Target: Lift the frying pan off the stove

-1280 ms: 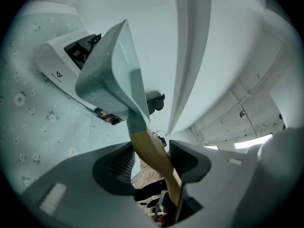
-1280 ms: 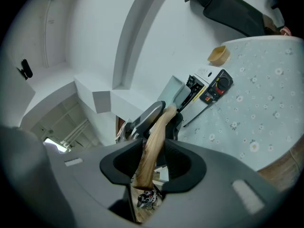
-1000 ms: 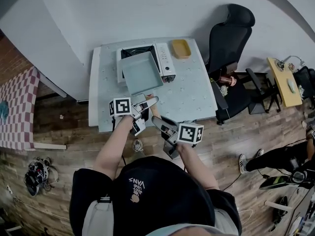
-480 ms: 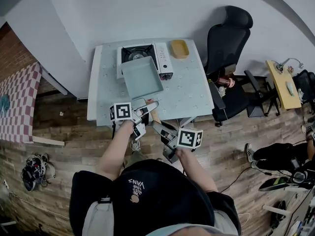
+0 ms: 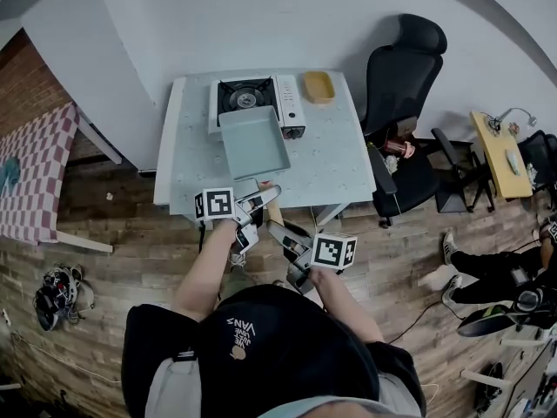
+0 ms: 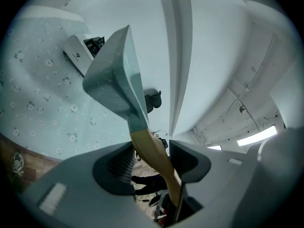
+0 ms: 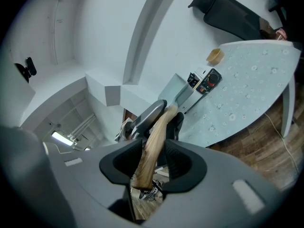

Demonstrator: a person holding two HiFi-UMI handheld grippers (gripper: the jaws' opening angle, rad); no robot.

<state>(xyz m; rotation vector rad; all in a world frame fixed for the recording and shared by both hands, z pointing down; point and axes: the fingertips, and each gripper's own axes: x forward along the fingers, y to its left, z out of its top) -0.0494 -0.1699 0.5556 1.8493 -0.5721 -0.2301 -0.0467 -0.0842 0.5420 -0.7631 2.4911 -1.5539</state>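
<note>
A square teal frying pan with a wooden handle hangs above the table, just in front of the portable gas stove, whose burner is uncovered. My left gripper is shut on the handle close to the pan. My right gripper is shut on the handle's end. In the left gripper view the pan tilts away above the handle, pinched between the jaws of the left gripper. In the right gripper view the handle runs through the right gripper.
The floral-topped table carries a yellow dish at the back right. A black office chair stands to the right of the table. The white wall is behind it and a brick wall is to the left.
The pan has come toward me, off the stove, so the burner now shows. Both grippers drew back with the handle.
</note>
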